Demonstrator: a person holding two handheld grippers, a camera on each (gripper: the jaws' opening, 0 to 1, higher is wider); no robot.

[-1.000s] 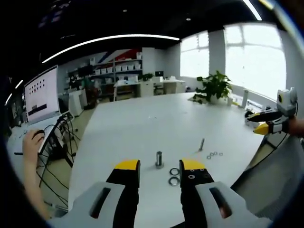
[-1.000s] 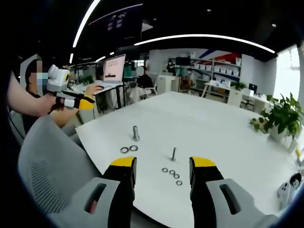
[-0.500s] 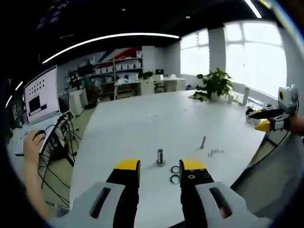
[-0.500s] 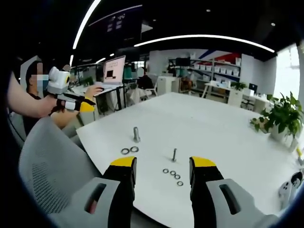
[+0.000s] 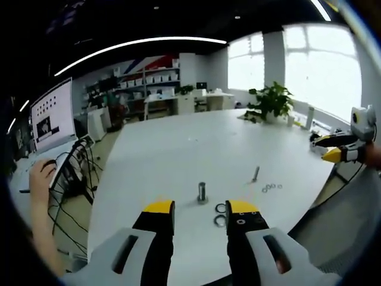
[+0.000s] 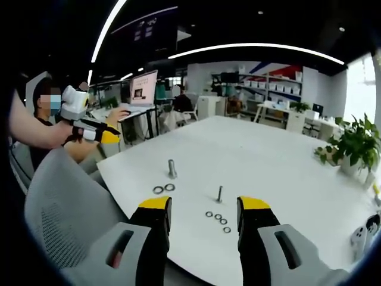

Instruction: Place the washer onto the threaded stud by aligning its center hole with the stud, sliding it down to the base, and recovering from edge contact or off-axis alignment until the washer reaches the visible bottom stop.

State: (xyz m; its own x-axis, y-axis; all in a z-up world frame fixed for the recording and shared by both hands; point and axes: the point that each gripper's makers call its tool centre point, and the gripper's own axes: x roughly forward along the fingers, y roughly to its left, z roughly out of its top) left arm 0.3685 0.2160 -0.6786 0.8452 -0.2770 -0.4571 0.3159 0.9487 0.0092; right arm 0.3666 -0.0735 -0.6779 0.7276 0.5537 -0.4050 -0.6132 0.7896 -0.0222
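Both grippers hover with fingers wide and empty; right gripper [image 6: 199, 205] frames the thin threaded stud [image 6: 219, 193] and small washers [image 6: 218, 217] between its fingers, apparently lining up a pick; left gripper [image 5: 201, 208] waits by the thick stud [image 5: 202, 191].

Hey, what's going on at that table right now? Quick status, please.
Left gripper and right gripper open, empty, short of the table. Washers loose beside the thin stud; two bigger rings by the thick stud. Nothing blocking.

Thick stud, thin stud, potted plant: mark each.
Thick stud [image 5: 202, 192], left gripper view, mid shaft.
Thin stud [image 6: 219, 193], right gripper view, mid shaft.
Potted plant [image 5: 269, 102], left gripper view, leaves.
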